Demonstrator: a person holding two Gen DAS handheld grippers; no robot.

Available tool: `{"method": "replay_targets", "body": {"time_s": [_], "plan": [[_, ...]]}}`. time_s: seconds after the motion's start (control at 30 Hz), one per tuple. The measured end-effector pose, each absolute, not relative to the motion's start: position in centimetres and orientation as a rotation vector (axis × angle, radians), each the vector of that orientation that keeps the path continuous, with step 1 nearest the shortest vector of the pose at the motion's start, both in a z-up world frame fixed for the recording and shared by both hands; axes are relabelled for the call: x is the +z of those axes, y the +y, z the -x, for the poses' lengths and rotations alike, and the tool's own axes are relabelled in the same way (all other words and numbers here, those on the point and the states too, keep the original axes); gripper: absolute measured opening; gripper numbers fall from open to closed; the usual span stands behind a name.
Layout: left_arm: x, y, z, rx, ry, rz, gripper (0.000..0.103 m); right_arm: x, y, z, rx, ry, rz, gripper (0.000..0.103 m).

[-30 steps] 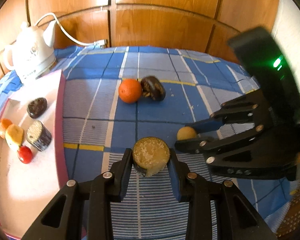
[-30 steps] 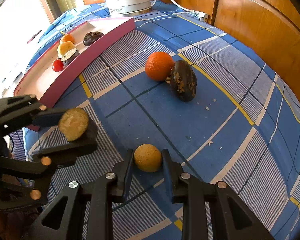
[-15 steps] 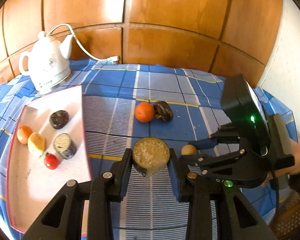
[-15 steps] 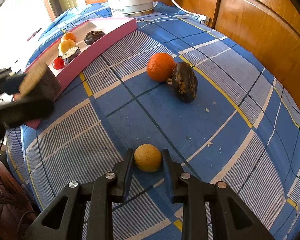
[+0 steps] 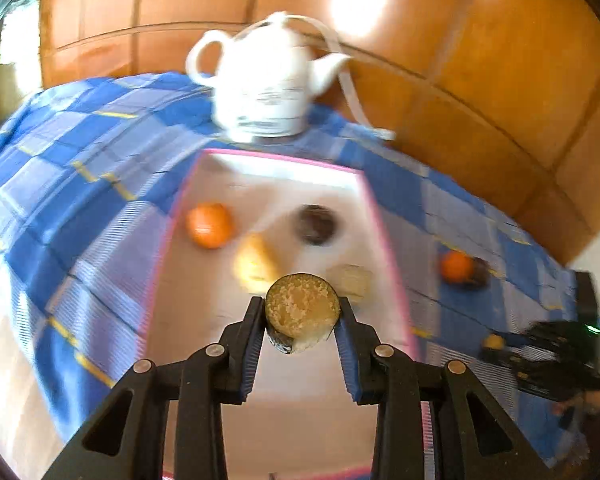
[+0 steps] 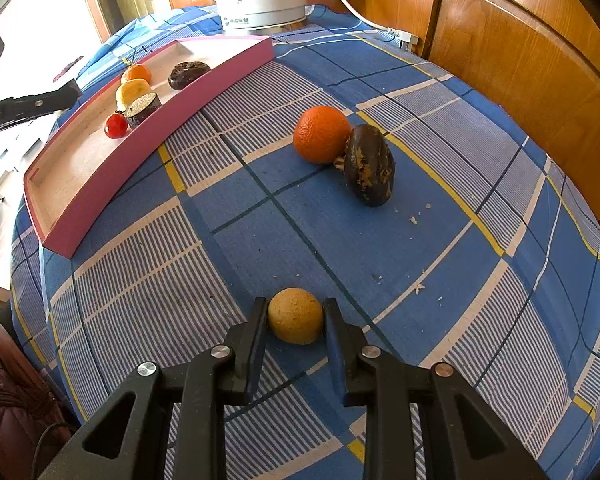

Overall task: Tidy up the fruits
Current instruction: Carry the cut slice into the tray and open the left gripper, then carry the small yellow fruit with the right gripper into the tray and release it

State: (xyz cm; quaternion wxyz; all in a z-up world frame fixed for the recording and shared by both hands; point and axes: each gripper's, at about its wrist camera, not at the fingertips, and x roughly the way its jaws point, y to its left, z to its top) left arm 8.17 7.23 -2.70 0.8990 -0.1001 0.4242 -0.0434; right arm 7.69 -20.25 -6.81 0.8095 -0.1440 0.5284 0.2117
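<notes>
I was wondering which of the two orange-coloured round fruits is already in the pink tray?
The smaller orange fruit at the tray's far end, beside the yellow fruit. The bigger orange lies out on the cloth, touching the dark fruit.

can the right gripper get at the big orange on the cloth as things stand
Probably not yet: the right gripper is shut on a small tan ball. The path to the orange looks clear, though a dark fruit touches it.
</notes>
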Motion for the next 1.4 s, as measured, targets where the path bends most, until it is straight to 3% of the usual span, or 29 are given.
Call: {"method": "replay_targets", "body": {"time_s": [0.3,0.37,1.4], "plan": [[-5.4,9.8,-11.4,-0.007,0.931,0.187,0.036,-6.9,-20.2,-7.7,0.443,1.13,0.303,0.027],[-5.7,9.9,-11.8,0.013,0.936,0.18,0.042,-6.9,-20.2,-7.7,0.441,1.13,0.301,0.027],[-2.0,4.9,-5.0,0.001,0.815,0.102,0.046,-6.9,-20.0,-7.4,0.432,1.119,0.312,0.027]]}}
